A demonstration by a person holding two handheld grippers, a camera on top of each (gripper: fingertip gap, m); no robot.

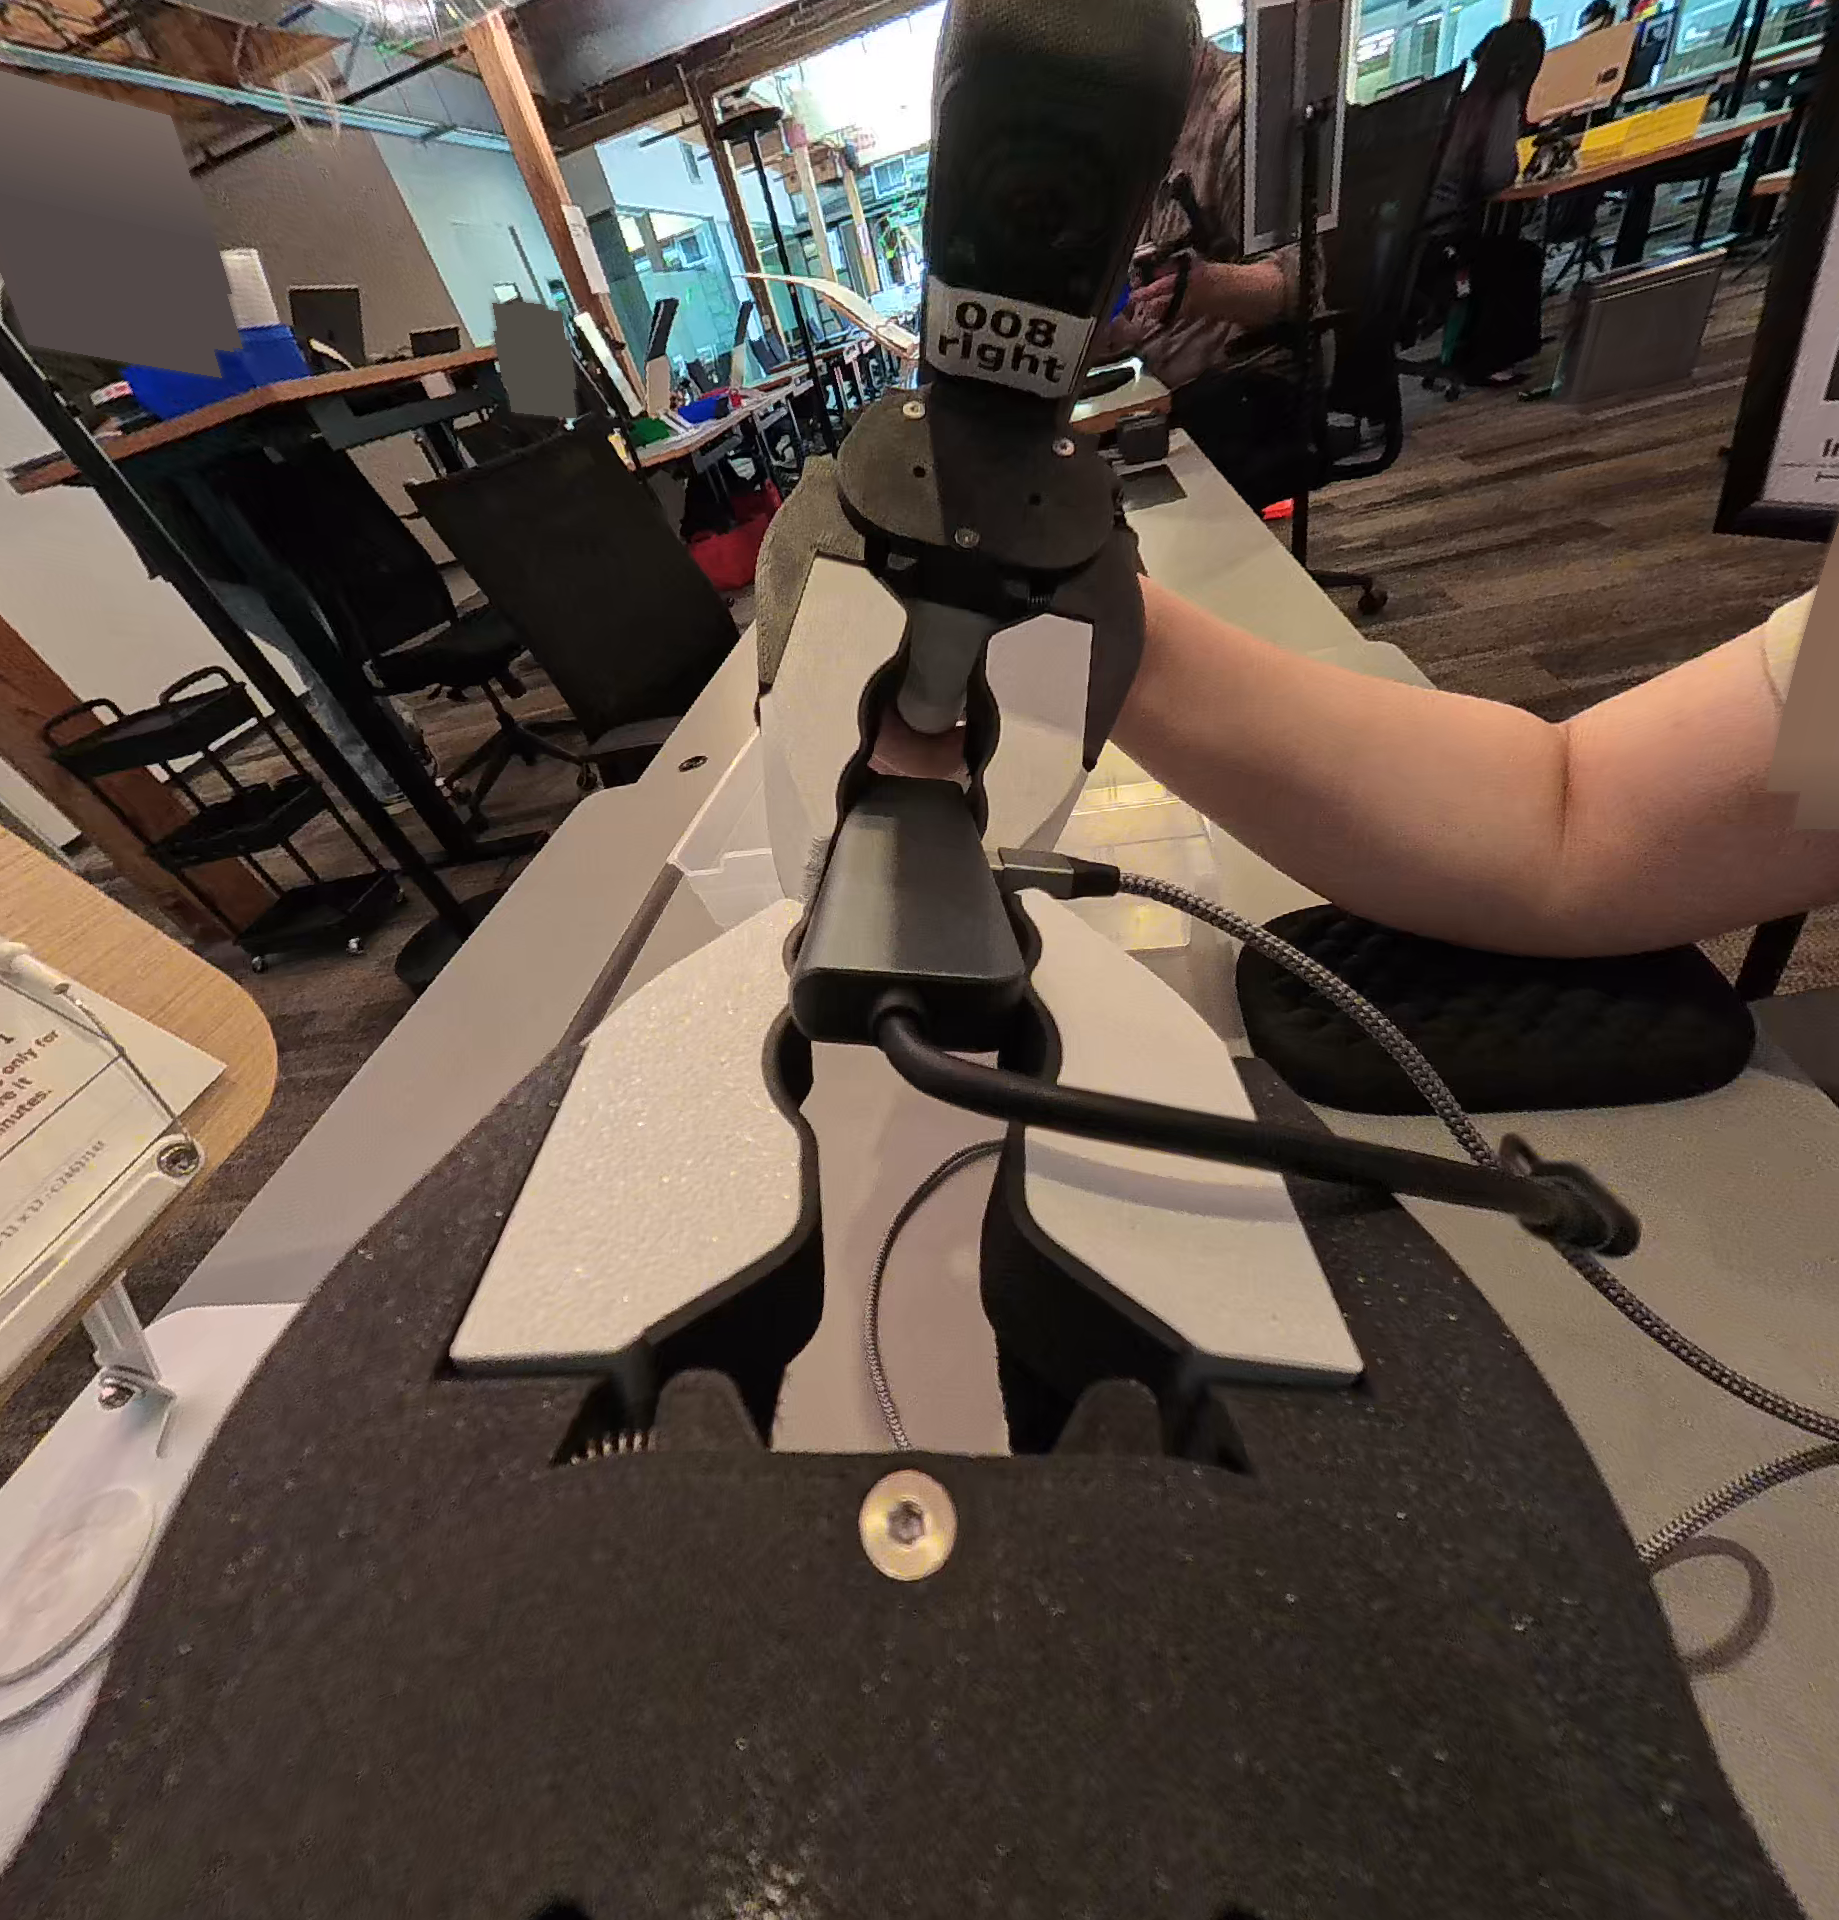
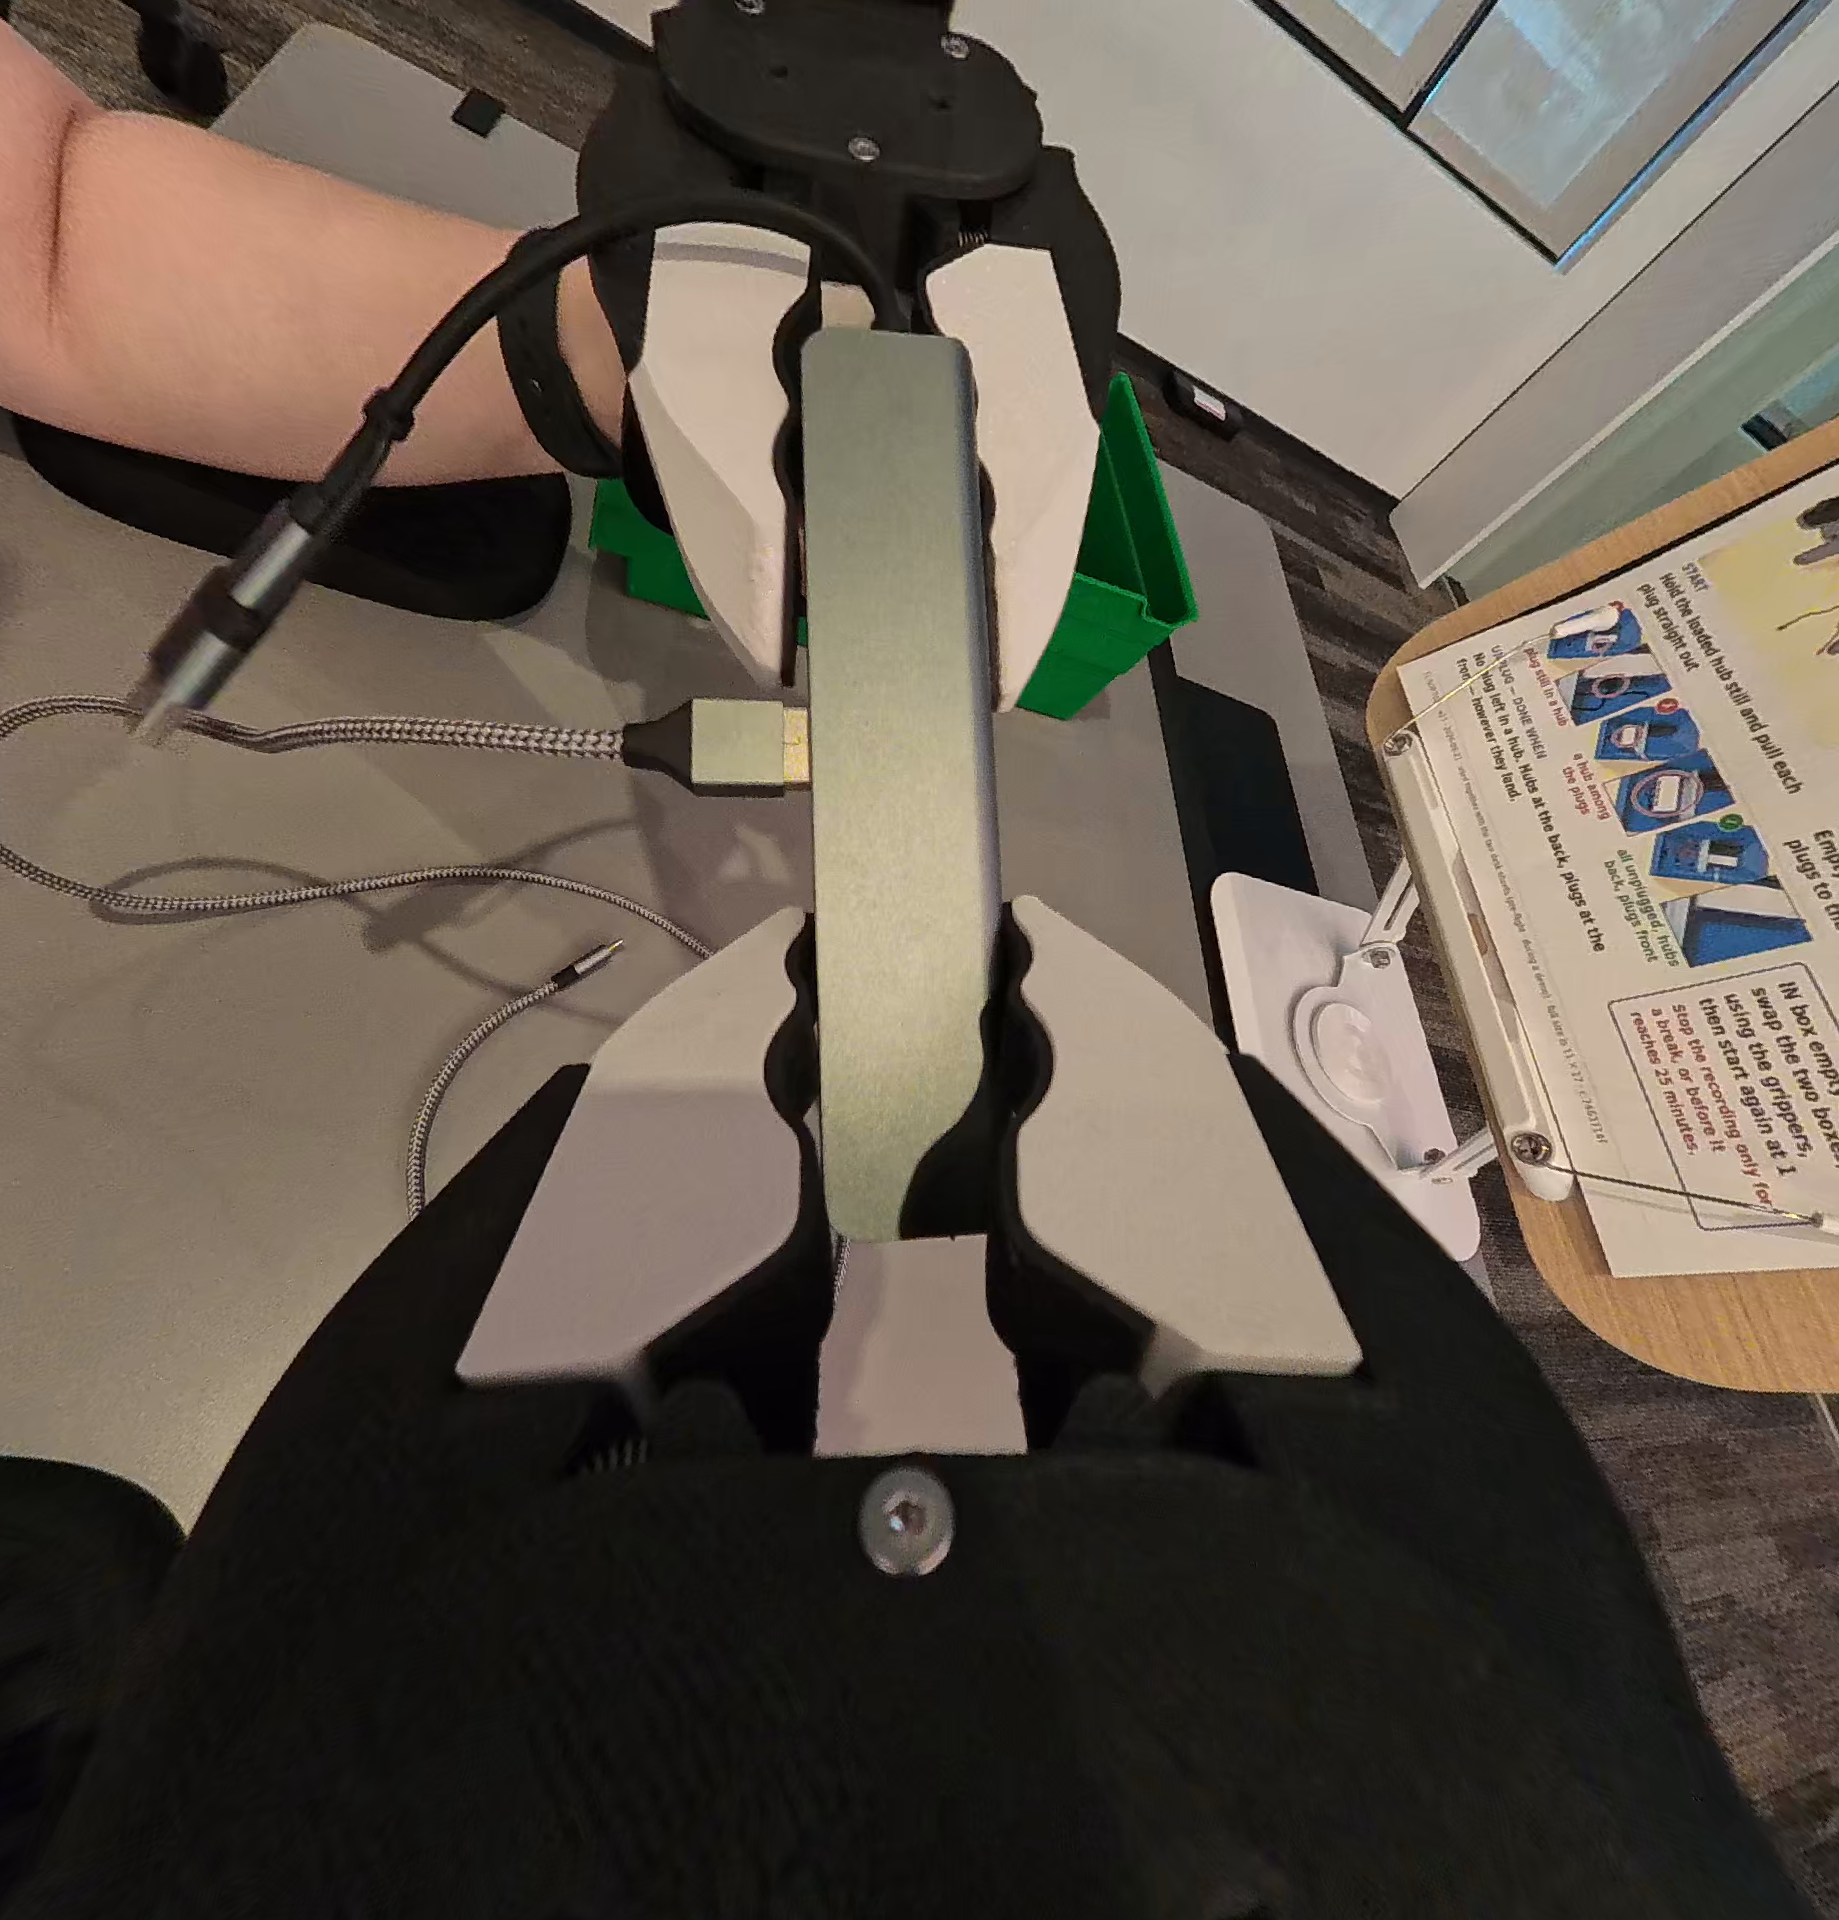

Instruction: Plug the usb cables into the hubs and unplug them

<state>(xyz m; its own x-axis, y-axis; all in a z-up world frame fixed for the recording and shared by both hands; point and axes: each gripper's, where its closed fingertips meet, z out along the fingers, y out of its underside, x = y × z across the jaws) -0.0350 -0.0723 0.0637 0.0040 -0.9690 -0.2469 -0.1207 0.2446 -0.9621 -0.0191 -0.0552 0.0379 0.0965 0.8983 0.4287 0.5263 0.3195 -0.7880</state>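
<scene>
Grey metal, the hub point(image 2: 899, 769) is being clamped at opposite ends by the left gripper point(image 1: 910, 1013) and right gripper point(image 2: 899, 1049), its long axis running between them. A braided cable's plug point(image 2: 733, 748) is sitting in its side port, trailing across the grey table point(image 2: 219, 1039), with a green bin point(image 2: 1123, 582) standing behind.

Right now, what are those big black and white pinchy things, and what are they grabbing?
They are claws that a person holds, one in each hand, each with a camera looking along its fingers. One picture comes from the left claw, the other from the right claw. Both pinch the same grey USB hub, one at each end, above a grey table. A braided cable's plug sits in the hub's side, and the cable trails onto the table. The hub's own black cord hangs loose. A green bin stands behind.
</scene>
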